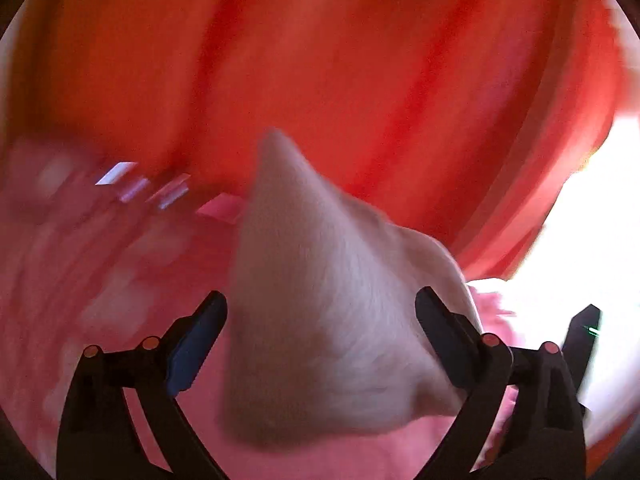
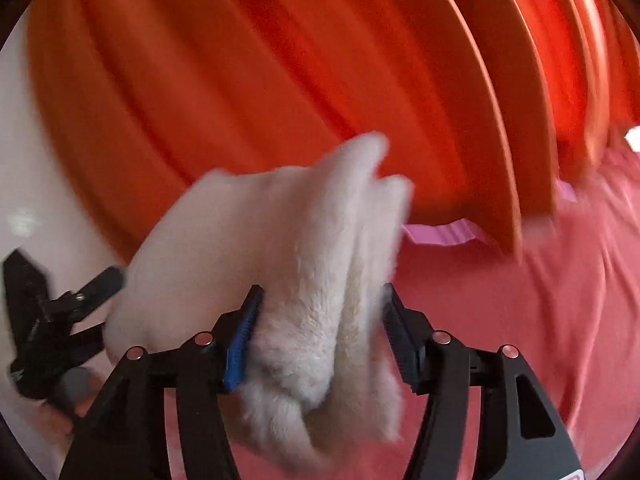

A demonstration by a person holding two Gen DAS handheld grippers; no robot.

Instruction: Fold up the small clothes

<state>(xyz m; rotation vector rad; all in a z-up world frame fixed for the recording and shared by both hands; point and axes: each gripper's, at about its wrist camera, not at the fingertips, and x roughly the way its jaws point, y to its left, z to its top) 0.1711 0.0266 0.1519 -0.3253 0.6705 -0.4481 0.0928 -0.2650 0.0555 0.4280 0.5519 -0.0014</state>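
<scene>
Orange curtain point(image 2: 280, 60) behind fluffy garment point(image 2: 304, 280)

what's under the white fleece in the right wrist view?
Pink sheet shows below and right of the white fleece, which the right gripper clamps. Whatever lies directly beneath the bunched cloth is covered. Orange curtain hangs behind.

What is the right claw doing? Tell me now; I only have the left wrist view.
Observer: The right claw is clamped on a bunched wad of the white fluffy cloth.
Operator: Describe the contact.
Observer: Its blue ribbed pad presses into the pile, and cloth hangs below the fingers.
Operator: Say where my left claw sits in that view.
Observer: The left claw shows at the far left, at the cloth's edge.
</scene>
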